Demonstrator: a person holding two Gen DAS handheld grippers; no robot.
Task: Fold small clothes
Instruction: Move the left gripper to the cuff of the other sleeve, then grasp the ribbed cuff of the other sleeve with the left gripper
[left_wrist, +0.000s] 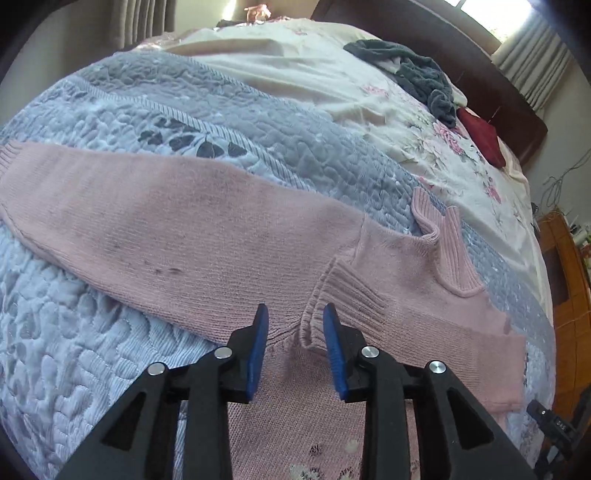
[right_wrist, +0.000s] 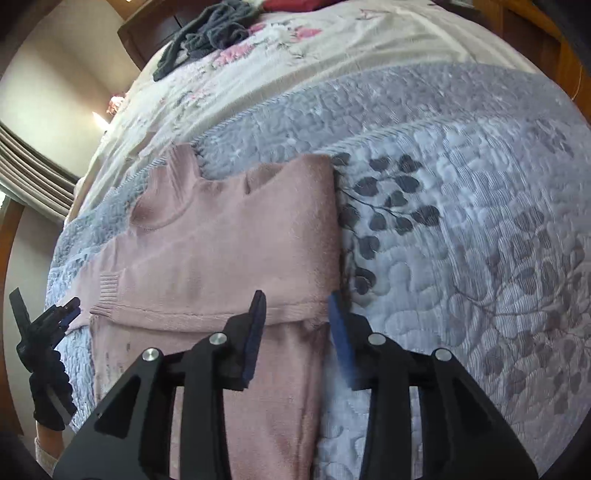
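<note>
Pink knit sweater (left_wrist: 229, 229) lies flat on the quilt (left_wrist: 74, 362), one sleeve already folded across, with left gripper (left_wrist: 295, 314) and right gripper (right_wrist: 295, 299) both spread, probably lining up the next fold.

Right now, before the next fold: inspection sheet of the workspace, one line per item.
Surface: bed with grey-blue quilted cover, floral sheet beyond it.
Job's things: pink sweater lying flat on the quilt; one sleeve folded across the body, its ribbed cuff just ahead of the left fingers; the other sleeve stretched out sideways.
Clutter: dark grey garment and dark red cloth near the headboard.
Grippers: left gripper open, holding nothing; right gripper open over the sweater's folded edge.
Cables: thin wires by the wall past the bed.
Surroundings: dark headboard, curtains, wooden furniture.
</note>
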